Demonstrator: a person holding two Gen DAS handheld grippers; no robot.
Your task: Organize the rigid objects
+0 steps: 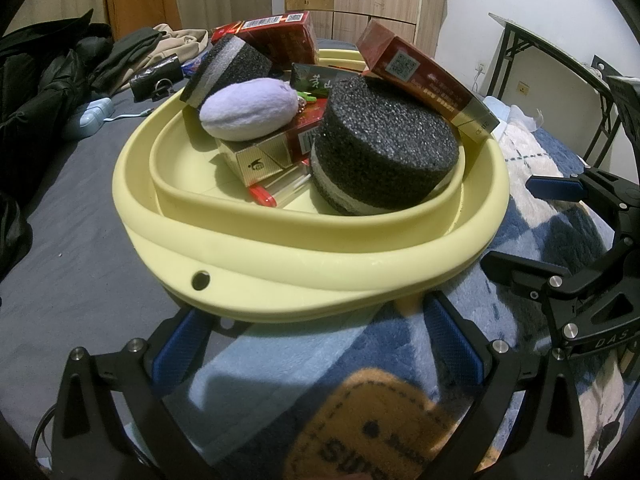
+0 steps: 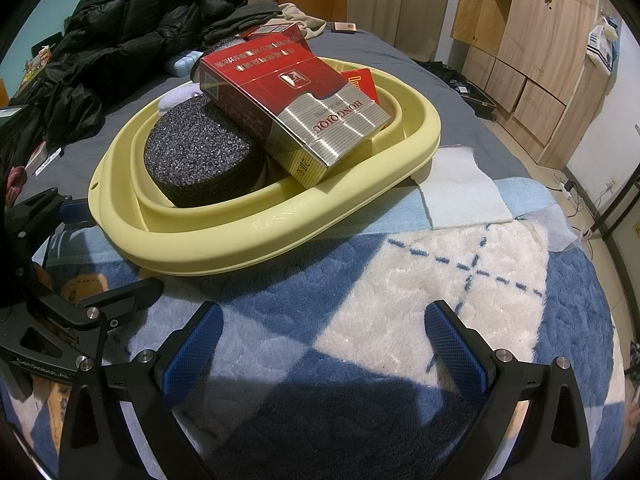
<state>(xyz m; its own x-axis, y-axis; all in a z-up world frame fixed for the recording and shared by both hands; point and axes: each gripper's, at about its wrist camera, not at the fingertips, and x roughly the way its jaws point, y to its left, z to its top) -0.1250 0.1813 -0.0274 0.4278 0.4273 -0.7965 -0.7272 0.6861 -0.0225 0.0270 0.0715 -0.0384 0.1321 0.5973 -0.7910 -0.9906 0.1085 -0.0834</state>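
Basin (image 1: pixel 280 248) just ahead of left tongs (image 1: pixel 316 344); right tongs (image 2: pixel 324 344) empty, spread.

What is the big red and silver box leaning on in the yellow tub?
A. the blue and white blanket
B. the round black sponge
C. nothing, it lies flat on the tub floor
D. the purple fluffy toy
B: the red and silver cardboard box lies tilted, its upper part on the round black foam sponge and its lower end at the rim of the pale yellow plastic tub.
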